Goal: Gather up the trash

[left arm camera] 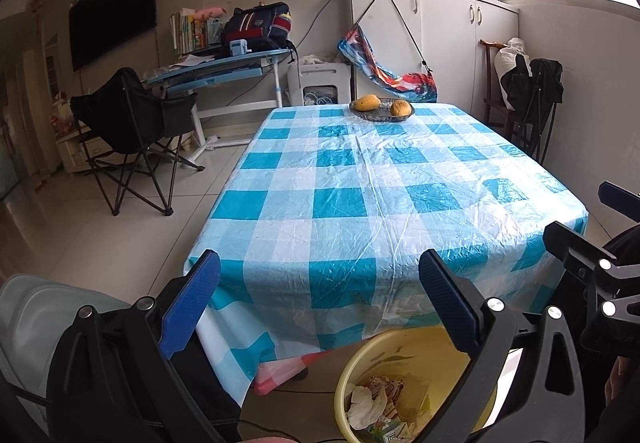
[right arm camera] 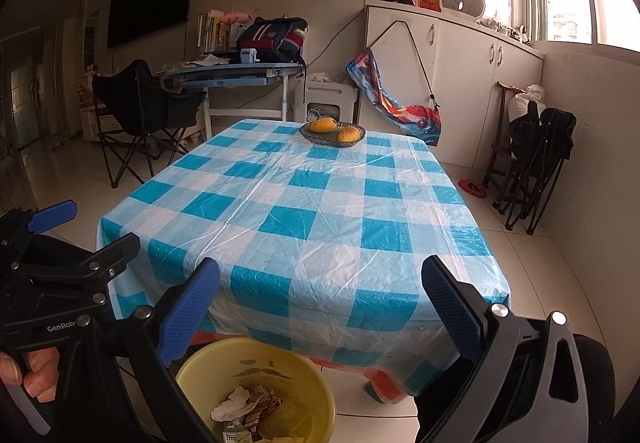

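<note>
From your left wrist camera, your left gripper [left arm camera: 320, 307] hangs with its blue pads spread wide and nothing between them, held low at the near edge of the table [left arm camera: 360, 179]. The checked cloth shows no scraps anywhere on its top; the only thing on it is the fruit bowl [left arm camera: 382, 112] at the far end, holding two yellow fruits, and that is not rubbish. Below and a little right of your pads sits the yellow bin [left arm camera: 400, 395] on the floor, tucked against the table's near side, with crumpled paper [left arm camera: 368, 401] and bits of wrapper already lying inside. Part of your other tool shows at the right edge. From your right wrist camera, your right gripper [right arm camera: 320, 307] is likewise spread open and empty, held near the same table edge, with the bin now low and to the left under your left pad. The paper and a small carton [right arm camera: 236, 435] rest in its bottom. Your hand [right arm camera: 28, 375] on the left tool's handle shows at the near left. The floor to the right has a small red object [right arm camera: 474, 187] beside the folded chairs; you cannot tell from here whether it is trash. Judging by this, the collecting looks finished or nearly so, with at most a last check of the floor left.
</note>
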